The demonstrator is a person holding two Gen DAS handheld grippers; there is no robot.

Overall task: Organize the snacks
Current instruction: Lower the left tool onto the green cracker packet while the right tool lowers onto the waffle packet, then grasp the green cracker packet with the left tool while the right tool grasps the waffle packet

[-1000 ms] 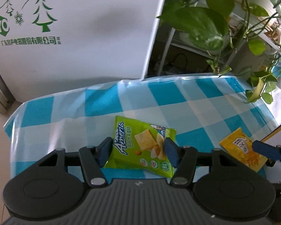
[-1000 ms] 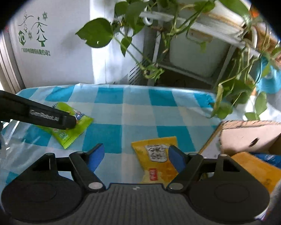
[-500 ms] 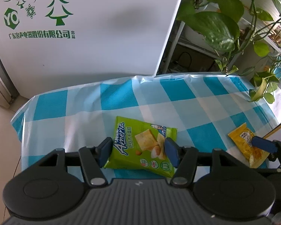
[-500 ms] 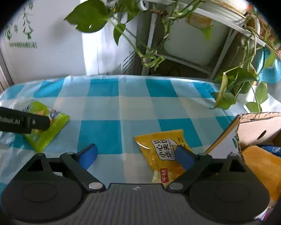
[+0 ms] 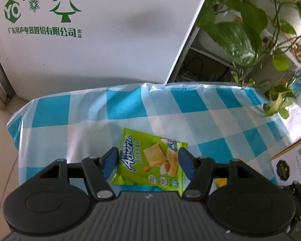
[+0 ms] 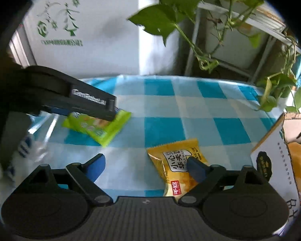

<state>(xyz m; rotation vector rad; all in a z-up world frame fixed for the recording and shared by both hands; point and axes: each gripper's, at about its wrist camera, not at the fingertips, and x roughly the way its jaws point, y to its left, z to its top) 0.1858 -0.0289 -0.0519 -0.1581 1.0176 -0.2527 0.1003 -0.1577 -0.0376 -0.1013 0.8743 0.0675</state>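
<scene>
A tablecloth (image 5: 86, 108) with blue and white squares covers the table; it looks shiny, like plastic, and has some folds at the far edge. Behind the table stands a big white board (image 5: 102, 30) with green printed trees, a snowflake, a logo and a line of Chinese characters. To the right of the board there is a plant (image 5: 240, 38) with long stems and large green leaves, some of them hanging over the far right corner of the cloth. Behind the plant is a white metal rack (image 6: 194, 40); what stands on it is not clear. Under the rack it is dark, with some cables (image 5: 196, 62).
</scene>
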